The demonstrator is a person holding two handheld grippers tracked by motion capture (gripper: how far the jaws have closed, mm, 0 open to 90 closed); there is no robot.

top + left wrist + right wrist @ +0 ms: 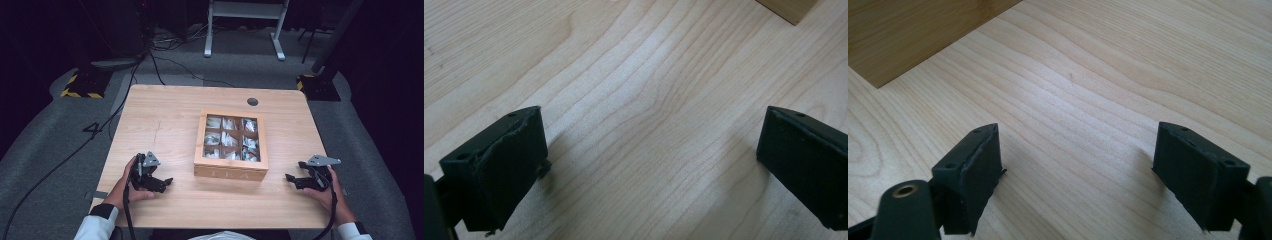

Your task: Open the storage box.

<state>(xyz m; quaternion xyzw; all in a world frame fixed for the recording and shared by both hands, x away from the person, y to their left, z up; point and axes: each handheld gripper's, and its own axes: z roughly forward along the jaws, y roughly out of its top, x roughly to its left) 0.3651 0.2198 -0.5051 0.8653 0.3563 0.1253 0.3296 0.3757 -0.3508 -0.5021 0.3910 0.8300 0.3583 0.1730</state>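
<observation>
A: From the high view, what's on the table (165,120)?

B: A wooden tea box (231,146) sits near the middle, its lid closed, with white packets visible in nine compartments. The left gripper (161,183) rests on the table to the box's left, the right gripper (294,179) to its right. Both point inward at the box, and neither touches it.

A: And the left gripper view?

B: Its jaws stand wide apart over bare wood grain with nothing between them. A corner of the tea box (791,9) peeks in at the top right.

A: The right gripper view?

B: Again the jaws are spread wide and hold nothing. The side of the tea box (913,35) fills the upper left, well clear of the jaws.
</observation>
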